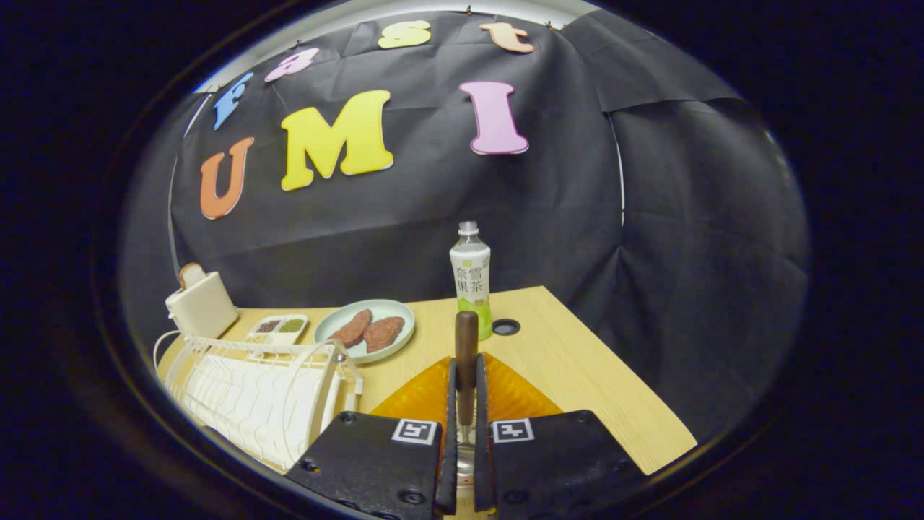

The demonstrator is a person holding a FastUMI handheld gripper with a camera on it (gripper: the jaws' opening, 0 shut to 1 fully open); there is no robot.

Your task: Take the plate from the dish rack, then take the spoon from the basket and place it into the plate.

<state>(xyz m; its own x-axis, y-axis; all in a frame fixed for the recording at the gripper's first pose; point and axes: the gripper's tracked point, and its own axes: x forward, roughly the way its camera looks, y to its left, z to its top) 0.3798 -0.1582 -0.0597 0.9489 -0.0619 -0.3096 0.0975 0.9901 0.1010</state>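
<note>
The gripper (465,404) has its jaws pinched on a brown wooden-handled spoon (466,361), its long axis pointing straight ahead. The ribbed amber plate (505,393) lies directly beneath on the wooden desk (577,361). The white wire dish rack (253,393) stands alongside.

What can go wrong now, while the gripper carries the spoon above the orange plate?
The gripper is shut on the brown-handled spoon, held upright; released like this, it may topple off the ribbed orange plate.

The white wire dish rack stands close beside the fingers, so a sideways swing could hit it.
</note>
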